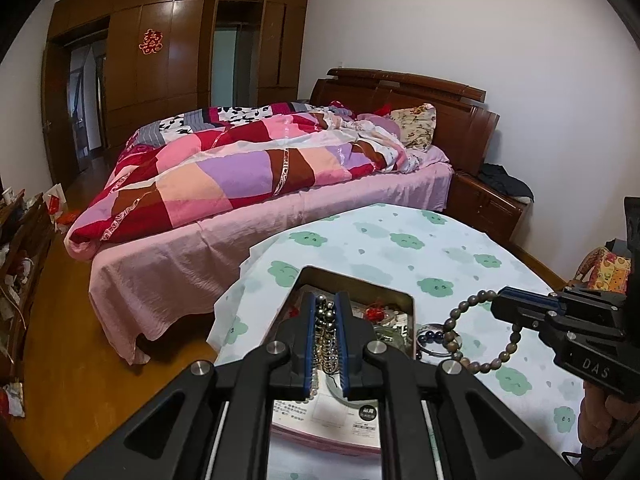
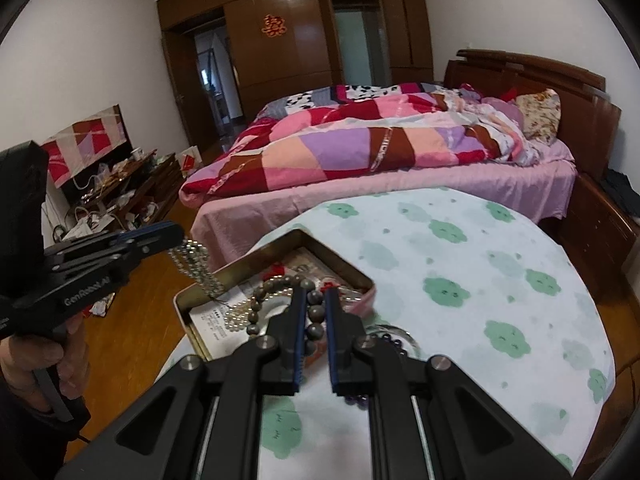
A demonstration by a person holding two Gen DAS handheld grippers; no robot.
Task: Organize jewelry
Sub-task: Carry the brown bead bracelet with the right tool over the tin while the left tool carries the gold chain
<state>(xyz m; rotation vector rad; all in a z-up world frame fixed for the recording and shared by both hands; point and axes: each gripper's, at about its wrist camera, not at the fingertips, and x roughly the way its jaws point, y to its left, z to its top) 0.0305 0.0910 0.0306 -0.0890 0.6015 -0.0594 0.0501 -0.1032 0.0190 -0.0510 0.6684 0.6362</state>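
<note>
The left gripper (image 1: 325, 312) is closed on a hanging strand of small silver metal beads (image 2: 196, 264), and the right gripper (image 2: 316, 300) is closed on a brown wooden bead bracelet (image 1: 480, 328), both above the open rectangular metal tin (image 2: 240, 276) on the table with the green-patterned cloth (image 2: 460, 264). I think the thin, shiny strand may catch on the tin's rim, or slip out because the pinch is small. The bracelet is a loose ring of round, dull beads.

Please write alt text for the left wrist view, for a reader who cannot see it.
The left claw is shut on a silver bead chain over an open metal tin on a cloud-print tablecloth. At right, the right claw holds a brown bead bracelet.
</note>
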